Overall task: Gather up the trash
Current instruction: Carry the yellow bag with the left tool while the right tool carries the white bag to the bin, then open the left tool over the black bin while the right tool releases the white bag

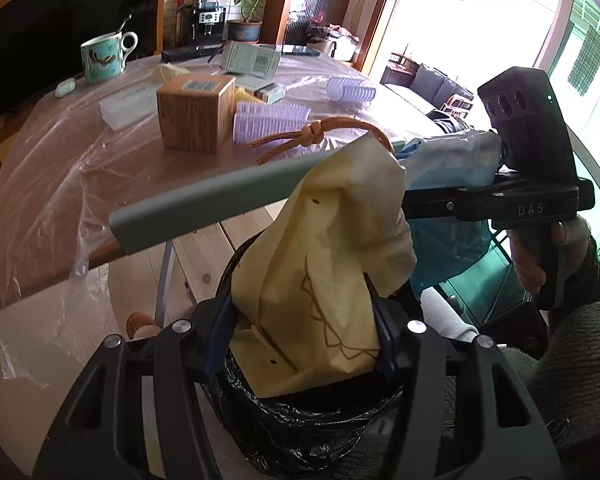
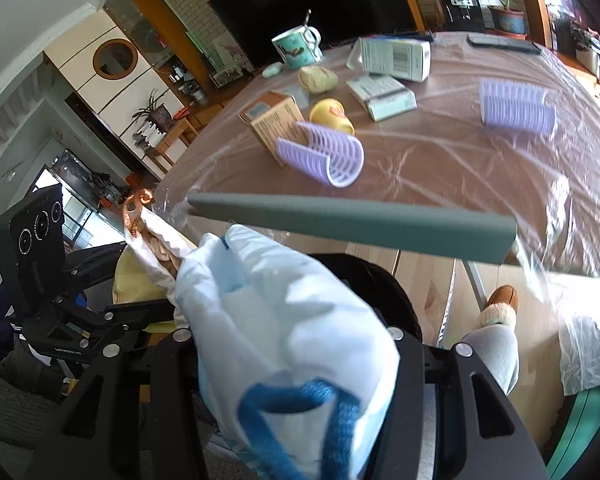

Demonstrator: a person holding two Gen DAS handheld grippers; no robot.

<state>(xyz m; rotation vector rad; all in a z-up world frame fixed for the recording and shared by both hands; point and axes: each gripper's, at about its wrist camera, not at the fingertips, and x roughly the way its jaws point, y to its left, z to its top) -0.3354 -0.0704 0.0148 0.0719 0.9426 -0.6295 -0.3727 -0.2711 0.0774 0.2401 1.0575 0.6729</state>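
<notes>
The yellow paper bag [image 1: 324,280] sits pinched in the left gripper [image 1: 304,320], directly above the black-lined trash bin [image 1: 300,436]. The right gripper [image 2: 296,364] clamps a white-and-blue bag [image 2: 284,320] just beside it. Both hang near the table edge [image 1: 204,200]; purple hair rollers [image 2: 324,154] and boxes [image 1: 196,114] lie farther in.

- Yellow paper bag [image 1: 332,272]: crumpled, brown line print, brown cord handle [image 1: 320,134] knotted at top; held upright over the bin, lower part clamped between the left tongs [image 1: 300,344].
- Pale blue-white bag [image 2: 284,320]: crumpled, blue cord handle [image 2: 300,420]; gripped in the right tongs [image 2: 296,344], touching the yellow bag.
- Bin [image 1: 300,432]: black liner, mouth open, directly below both bags, beside the desk [image 1: 80,184] edge.
</notes>
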